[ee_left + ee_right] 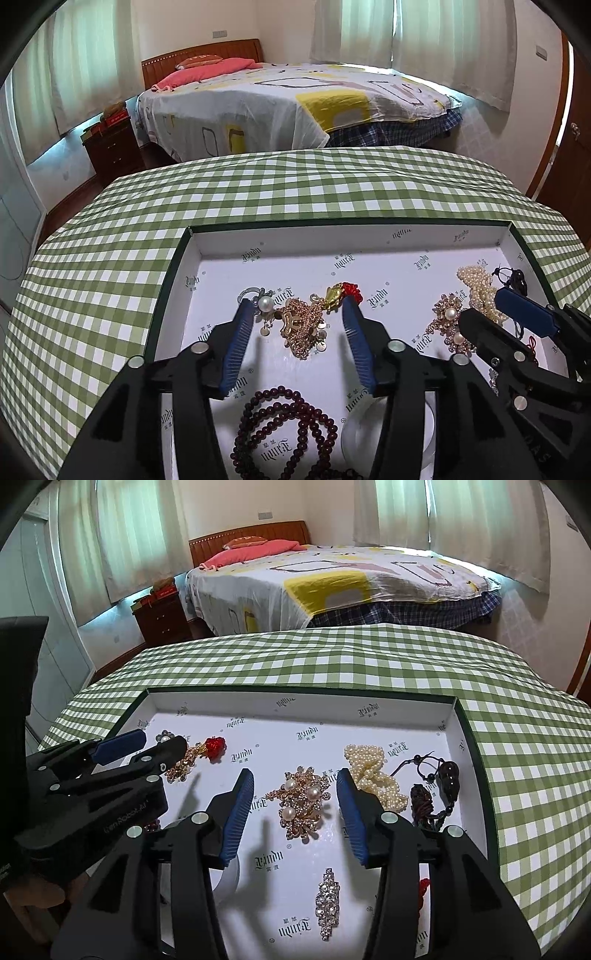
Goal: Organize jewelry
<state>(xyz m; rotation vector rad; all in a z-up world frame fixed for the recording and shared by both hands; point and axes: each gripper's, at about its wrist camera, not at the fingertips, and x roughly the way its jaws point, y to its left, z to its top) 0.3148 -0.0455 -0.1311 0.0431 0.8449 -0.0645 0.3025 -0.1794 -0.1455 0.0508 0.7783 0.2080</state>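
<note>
My left gripper (299, 314) released, jaws wide, hovering over gold chain ornament (301, 325) in white tray (221, 254); ornament lies between fingertips, untouched as far as I can see. Dark bead necklace (288, 432) near me, under same gripper. My right gripper (295, 786) also released, jaws spread either side of pearl brooch (304, 799). Pearl strand (373, 775) just right of it, rhinestone clip (327, 904) nearer. Red charm (215, 747) far left in tray. Tray sits on green checked tablecloth (517, 738).
</note>
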